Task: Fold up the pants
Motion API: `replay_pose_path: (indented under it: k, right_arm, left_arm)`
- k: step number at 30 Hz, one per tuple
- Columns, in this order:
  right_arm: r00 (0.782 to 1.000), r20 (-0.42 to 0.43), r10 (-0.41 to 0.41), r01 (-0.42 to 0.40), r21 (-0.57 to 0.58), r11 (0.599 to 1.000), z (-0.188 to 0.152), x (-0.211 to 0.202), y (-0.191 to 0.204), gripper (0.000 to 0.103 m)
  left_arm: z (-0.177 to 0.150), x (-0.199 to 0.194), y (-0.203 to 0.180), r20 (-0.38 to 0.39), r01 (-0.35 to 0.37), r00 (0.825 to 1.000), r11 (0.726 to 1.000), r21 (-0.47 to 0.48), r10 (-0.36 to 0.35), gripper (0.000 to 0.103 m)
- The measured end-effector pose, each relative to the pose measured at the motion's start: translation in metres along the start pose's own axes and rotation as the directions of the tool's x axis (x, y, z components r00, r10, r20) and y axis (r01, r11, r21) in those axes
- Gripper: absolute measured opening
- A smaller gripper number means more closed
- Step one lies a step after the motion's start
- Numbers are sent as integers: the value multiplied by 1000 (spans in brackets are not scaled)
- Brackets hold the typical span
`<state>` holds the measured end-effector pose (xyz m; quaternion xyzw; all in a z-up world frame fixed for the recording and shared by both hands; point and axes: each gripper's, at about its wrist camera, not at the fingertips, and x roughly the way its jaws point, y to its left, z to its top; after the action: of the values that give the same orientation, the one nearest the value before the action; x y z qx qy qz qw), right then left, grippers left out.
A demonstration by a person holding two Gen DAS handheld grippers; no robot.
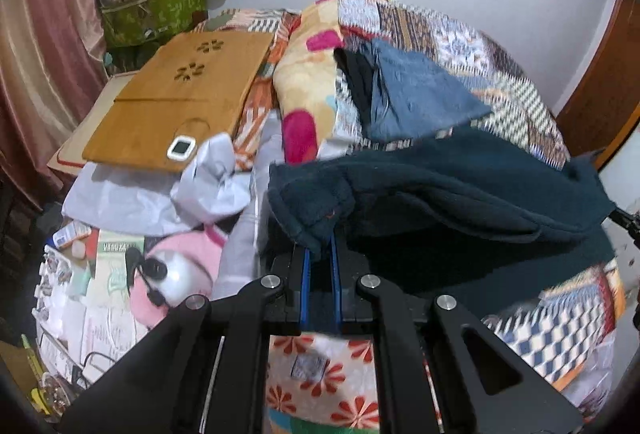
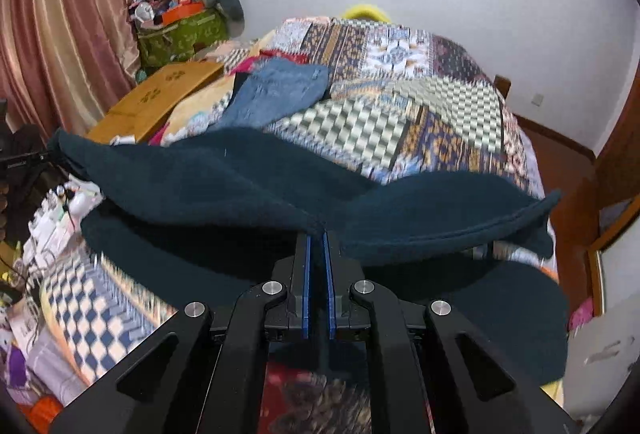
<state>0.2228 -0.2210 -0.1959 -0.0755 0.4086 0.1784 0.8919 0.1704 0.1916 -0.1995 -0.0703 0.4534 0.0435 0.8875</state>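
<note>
Both grippers, left (image 1: 320, 246) and right (image 2: 318, 234), pinch the pants (image 1: 460, 186) edge (dark fleece); carry it level toward the far side, corners even.

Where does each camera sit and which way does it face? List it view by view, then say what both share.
Left wrist: on the left claw, angled down over the bed; its black fingers and blue pads pinch the dark teal pants.
Right wrist: on the right claw, angled down likewise; its fingers pinch the same pants.
Shared: pants, folded jeans, wooden lap desk, patchwork quilt.
</note>
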Motion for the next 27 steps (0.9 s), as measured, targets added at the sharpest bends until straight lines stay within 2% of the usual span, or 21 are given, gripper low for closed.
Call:
replay_pose_path:
  k: [5, 10, 15, 17, 20, 22, 24, 27]
  right_arm:
    - [999, -38, 24, -23, 28, 999, -27, 2, 4, 3]
    - [999, -51, 8, -5, 53, 999, -38, -2, 1, 3]
    - [999, -24, -38, 40, 112, 993, -37, -15, -19, 3]
    - [998, -14, -61, 63, 152, 986, -35, -20, -32, 4]
    - [994, -10, -111, 110, 216, 970, -31, -25, -59, 8]
    - [990, -14, -141, 140, 260, 956, -30, -27, -80, 16]
    - [986, -16, -164, 161, 303, 939, -28, -31, -100, 33]
    - [983, -11, -185, 176, 366, 914, -24, -34, -130, 49]
  left_arm:
    - [-31, 17, 4, -73, -26, 997, 1000, -10, 25, 8]
    - [-48, 25, 9, -132, -39, 991, 999, -21, 36, 8]
    - [-37, 6, 5, -98, -40, 994, 999, -20, 38, 9]
    - [-28, -1, 1, -77, -48, 996, 999, -17, 46, 12]
    - [-11, -5, -10, -52, -59, 997, 998, -5, 59, 27]
    - [0, -5, -17, -35, -50, 998, 999, -2, 50, 43]
    - [12, -4, -27, -17, -38, 999, 999, 9, 38, 53]
    - [32, 4, -47, 5, -38, 999, 999, 36, 38, 70]
